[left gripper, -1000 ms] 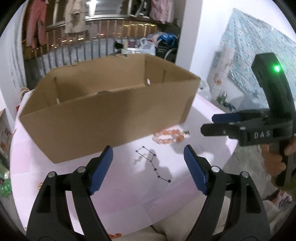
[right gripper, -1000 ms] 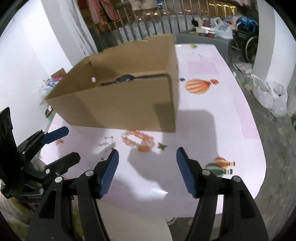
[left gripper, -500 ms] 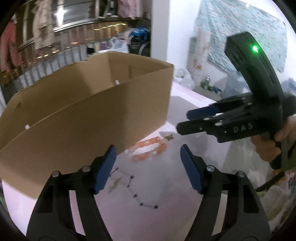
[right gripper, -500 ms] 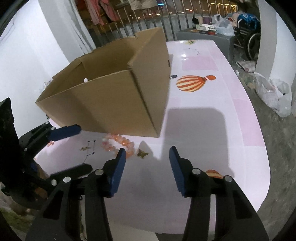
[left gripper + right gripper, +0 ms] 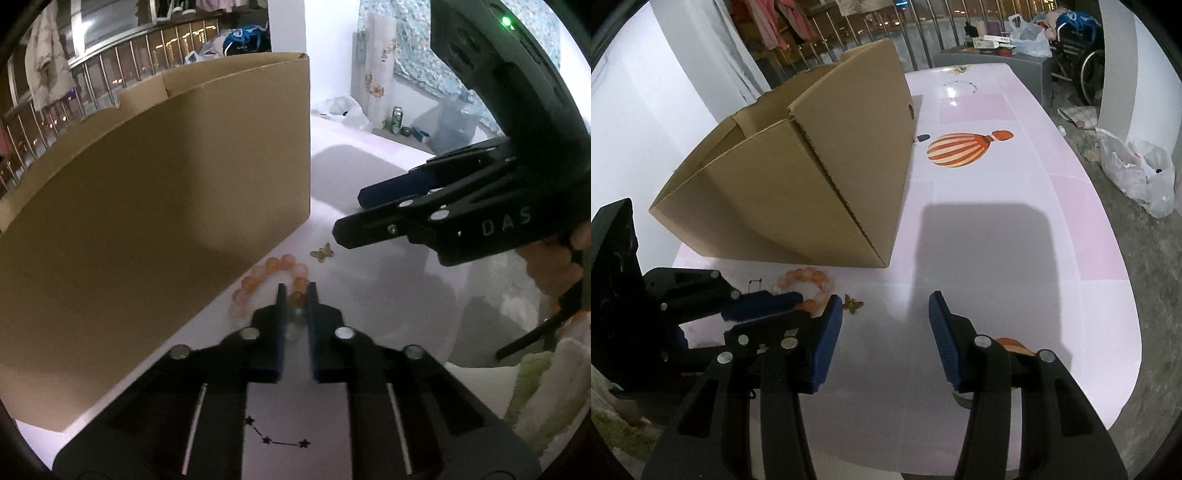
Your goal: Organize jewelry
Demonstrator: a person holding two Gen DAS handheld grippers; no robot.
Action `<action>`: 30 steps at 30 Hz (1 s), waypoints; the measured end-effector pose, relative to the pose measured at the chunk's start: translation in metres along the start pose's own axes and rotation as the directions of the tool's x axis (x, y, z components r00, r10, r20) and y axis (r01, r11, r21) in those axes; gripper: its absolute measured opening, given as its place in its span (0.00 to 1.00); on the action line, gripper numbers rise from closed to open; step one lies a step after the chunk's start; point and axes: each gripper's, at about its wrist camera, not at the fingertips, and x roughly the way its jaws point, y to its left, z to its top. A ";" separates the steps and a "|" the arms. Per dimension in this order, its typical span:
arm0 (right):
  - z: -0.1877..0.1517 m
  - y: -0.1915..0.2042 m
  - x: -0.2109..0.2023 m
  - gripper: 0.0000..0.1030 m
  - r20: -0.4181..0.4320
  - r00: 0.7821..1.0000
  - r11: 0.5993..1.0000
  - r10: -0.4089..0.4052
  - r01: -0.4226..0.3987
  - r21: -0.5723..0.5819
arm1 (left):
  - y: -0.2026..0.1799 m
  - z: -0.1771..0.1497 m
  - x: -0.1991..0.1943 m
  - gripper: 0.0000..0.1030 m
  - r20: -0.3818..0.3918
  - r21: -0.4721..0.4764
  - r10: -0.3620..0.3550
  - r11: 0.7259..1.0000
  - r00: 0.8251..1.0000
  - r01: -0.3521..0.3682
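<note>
Near the front edge of the tabletop (image 5: pixel 997 229), just before the box (image 5: pixel 155 206) and close by its right corner, lies the bracelet (image 5: pixel 273 275), a loop of orange and pale beads; the left gripper (image 5: pixel 294 299) is closing its jaws on the near side of that loop, one or two beads caught between the blue pads, though whether they already press firmly is hard to say; the right gripper (image 5: pixel 885 332) hovers beside it with its jaws parted and nothing between them; a small gold butterfly charm (image 5: pixel 322 253) lies just beyond the bracelet, near but apart from it; the bracelet looks light and limp, likely strung on elastic, so it should sag and swing once lifted, and the round, smooth beads may roll out of a shallow pinch; taking it across a single bead or across the cord between two beads seems the safest hold; the near part of the loop is hidden behind the left gripper's jaws; the inside of the box is mostly out of sight from both cameras, so what it holds cannot be told; a thin dark chain (image 5: pixel 277 441) on the tabletop is partly covered by the gripper body.
</note>
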 end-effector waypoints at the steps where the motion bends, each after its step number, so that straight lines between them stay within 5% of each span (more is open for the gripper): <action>1: 0.000 0.001 0.000 0.46 0.000 1.000 1.000 0.000 0.000 -0.002 | -0.001 -0.001 -0.001 0.08 0.000 0.001 0.004 1.000 1.000 -0.004; 13: -0.005 0.025 -0.001 0.46 0.003 1.000 0.995 0.003 -0.003 -0.098 | 0.032 -0.041 -0.030 0.08 -0.059 -0.143 0.088 0.985 0.994 -0.096; 30: -0.009 0.044 0.013 0.25 0.011 0.994 0.986 -0.111 0.112 -0.121 | 0.045 -0.046 -0.034 0.08 -0.054 -0.251 0.094 0.962 0.994 -0.105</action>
